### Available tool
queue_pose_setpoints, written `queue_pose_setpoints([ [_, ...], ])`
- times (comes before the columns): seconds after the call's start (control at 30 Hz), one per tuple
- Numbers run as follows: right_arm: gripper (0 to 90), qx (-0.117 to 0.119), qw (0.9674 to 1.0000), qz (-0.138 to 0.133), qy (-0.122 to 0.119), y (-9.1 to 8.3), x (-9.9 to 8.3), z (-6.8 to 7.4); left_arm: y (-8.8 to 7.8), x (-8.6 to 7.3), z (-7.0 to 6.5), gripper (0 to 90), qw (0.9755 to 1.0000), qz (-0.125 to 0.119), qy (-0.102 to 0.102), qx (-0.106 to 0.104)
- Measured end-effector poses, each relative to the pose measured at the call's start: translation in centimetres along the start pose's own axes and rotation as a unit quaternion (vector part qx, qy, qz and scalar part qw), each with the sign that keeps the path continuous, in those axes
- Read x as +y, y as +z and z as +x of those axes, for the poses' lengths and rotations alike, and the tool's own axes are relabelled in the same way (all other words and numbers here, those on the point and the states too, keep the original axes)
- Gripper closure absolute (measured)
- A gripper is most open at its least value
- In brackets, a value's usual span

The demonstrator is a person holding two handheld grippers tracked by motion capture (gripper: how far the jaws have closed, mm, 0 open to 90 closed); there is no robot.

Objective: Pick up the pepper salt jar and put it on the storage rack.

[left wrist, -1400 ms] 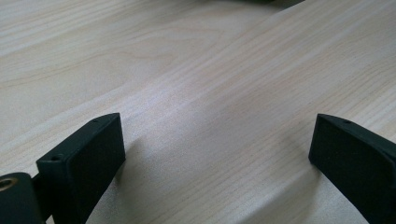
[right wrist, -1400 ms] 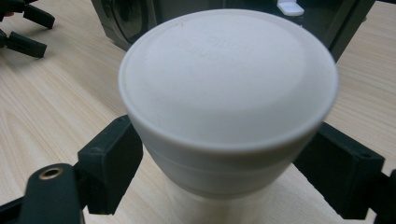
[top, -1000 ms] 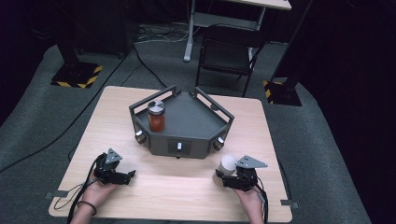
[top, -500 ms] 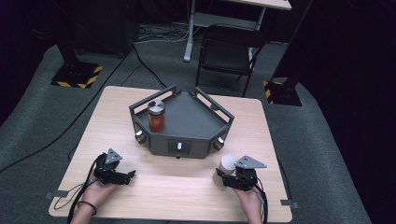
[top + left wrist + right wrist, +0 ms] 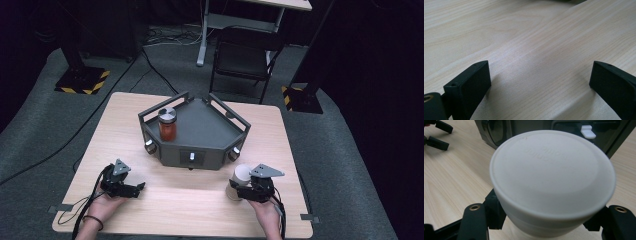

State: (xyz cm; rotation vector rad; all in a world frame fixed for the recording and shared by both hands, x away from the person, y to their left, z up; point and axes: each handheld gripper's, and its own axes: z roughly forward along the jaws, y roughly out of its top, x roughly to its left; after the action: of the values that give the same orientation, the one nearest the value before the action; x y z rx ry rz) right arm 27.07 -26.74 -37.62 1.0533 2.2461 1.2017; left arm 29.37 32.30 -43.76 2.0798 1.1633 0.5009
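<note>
The right tongs (image 5: 239,188) have just been closing and now pinch a white cup (image 5: 238,178) below its capped top, their jaws pressed to either side of its body; in the right gripper view the white cup's lid (image 5: 552,170) sits square before the camera. That low grip looks chosen to keep the cup upright for a lift, I judge. The cup stands on the wooden surface (image 5: 190,210) near the person's edge, just in front of the dark tray's (image 5: 210,125) right front corner.

The left tongs (image 5: 140,187) rest wide apart on the surface with bare wood between their jaws, holding nothing; they seem parked there, out of the way, well apart from the cup.

On the tray's left side stands a jar (image 5: 167,125) with a metal lid and reddish-brown contents, upright against the rail.

Count: two tongs, one cup, one jar, one tray. Beyond the surface, one black chair (image 5: 242,60) on the floor
</note>
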Motion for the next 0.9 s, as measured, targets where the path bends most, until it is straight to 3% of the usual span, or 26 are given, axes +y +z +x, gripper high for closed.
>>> queue_pose_setpoints([
  [0.13,34.2,-0.004,0.9999,0.003,-0.014,-0.3,0.9,0.4,0.0,0.0,0.0,3.0,1.0,0.0,0.0,0.0],
  [0.6,34.2,-0.002,0.9996,-0.008,-0.027,-1.4,3.3,0.3,0.0,0.0,0.0,3.1,1.0,0.0,0.0,0.0],
  [0.9,34.2,0.003,0.9997,-0.016,-0.018,-2.0,5.2,-0.3,0.0,0.0,0.0,3.0,1.0,0.0,0.0,0.0],
])
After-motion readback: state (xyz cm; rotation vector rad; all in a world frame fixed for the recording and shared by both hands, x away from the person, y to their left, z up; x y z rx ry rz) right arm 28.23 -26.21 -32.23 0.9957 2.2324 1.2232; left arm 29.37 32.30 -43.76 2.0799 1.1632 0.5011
